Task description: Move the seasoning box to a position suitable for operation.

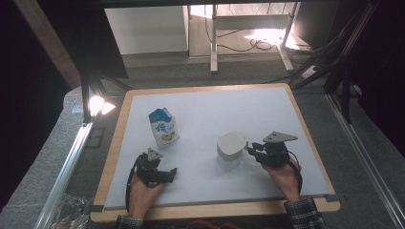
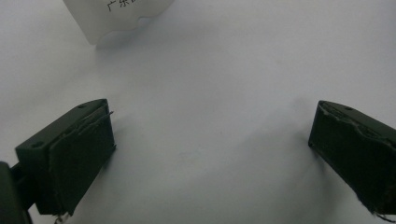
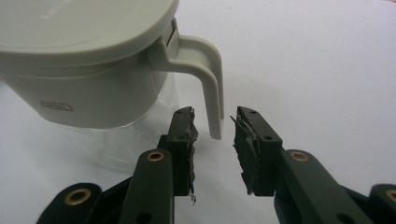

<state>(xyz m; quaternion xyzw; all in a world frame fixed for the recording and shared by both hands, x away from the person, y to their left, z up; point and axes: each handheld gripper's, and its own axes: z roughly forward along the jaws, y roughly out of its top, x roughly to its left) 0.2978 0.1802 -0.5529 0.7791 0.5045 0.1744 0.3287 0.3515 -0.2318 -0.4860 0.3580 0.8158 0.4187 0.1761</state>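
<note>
Right gripper (image 3: 214, 126): black jointed arms with rough, frayed pads; the jaws are parted a little, and nothing is pinched between them.
Handle (image 3: 211, 79): a smooth beige plastic loop, seen just ahead of the gap between the jaws, its lower end free of both pads.
Jug (image 3: 93, 88): just beyond the right gripper; a squarish beige lid and collar are set on a clear, round lower body; it stands upright.
Left gripper (image 2: 210, 154): flat black pads, held wide apart over bare surface, with nothing grasped.
Carton (image 1: 164, 127): a blue-and-white gabled box, standing ahead of the left gripper.
Table (image 1: 215, 109): a matte white sheet, edged in pale wood.
</note>
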